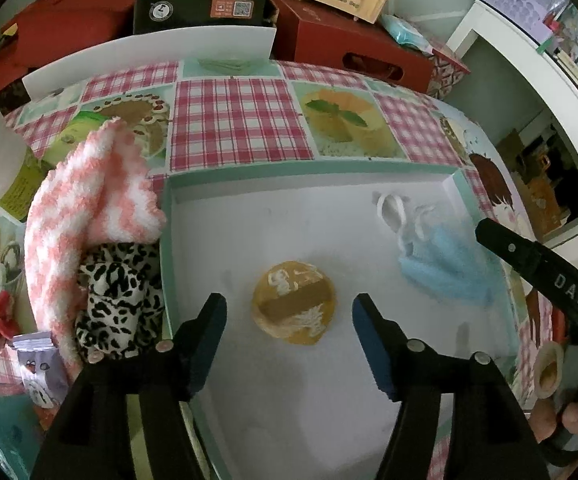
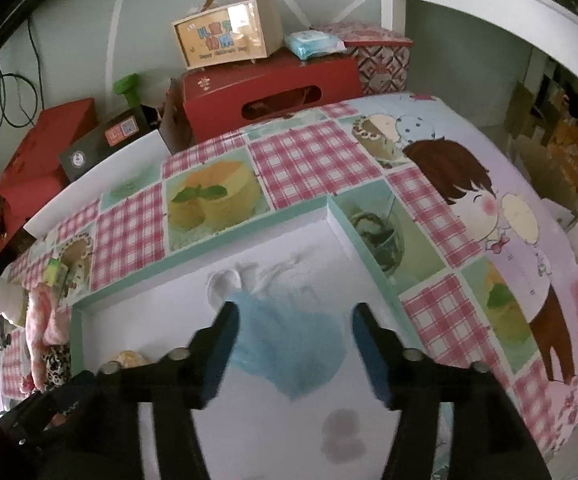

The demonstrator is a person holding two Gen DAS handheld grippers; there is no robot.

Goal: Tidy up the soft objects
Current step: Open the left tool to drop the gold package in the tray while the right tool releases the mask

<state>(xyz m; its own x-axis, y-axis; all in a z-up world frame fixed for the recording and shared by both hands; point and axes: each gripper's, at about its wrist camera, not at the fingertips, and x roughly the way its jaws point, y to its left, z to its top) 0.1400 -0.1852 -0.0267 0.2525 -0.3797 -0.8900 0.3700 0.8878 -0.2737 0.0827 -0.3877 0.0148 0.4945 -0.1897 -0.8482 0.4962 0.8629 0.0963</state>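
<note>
From the left wrist, the left hand-held gripper (image 1: 289,312) hangs wide open and empty over the white tray (image 1: 309,188), where a yellow round soft piece (image 1: 293,308) lies mid-floor and a blue fluffy piece (image 1: 445,272) sits toward the tray's right wall; the pink-white fuzzy cloth (image 1: 85,208) and leopard-print cloth (image 1: 117,300) lie on the desk just outside its left wall, so I judge about half remains. From the right wrist, the right hand-held gripper (image 2: 295,328) is equally spread, holding nothing, above the blue piece.

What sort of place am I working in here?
Most likely a home room, not a lab. The table wears a printed tablecloth with cakes and a cartoon child, gift boxes such as the red box are stacked behind it, and fuzzy socks lie beside the white tray.
</note>
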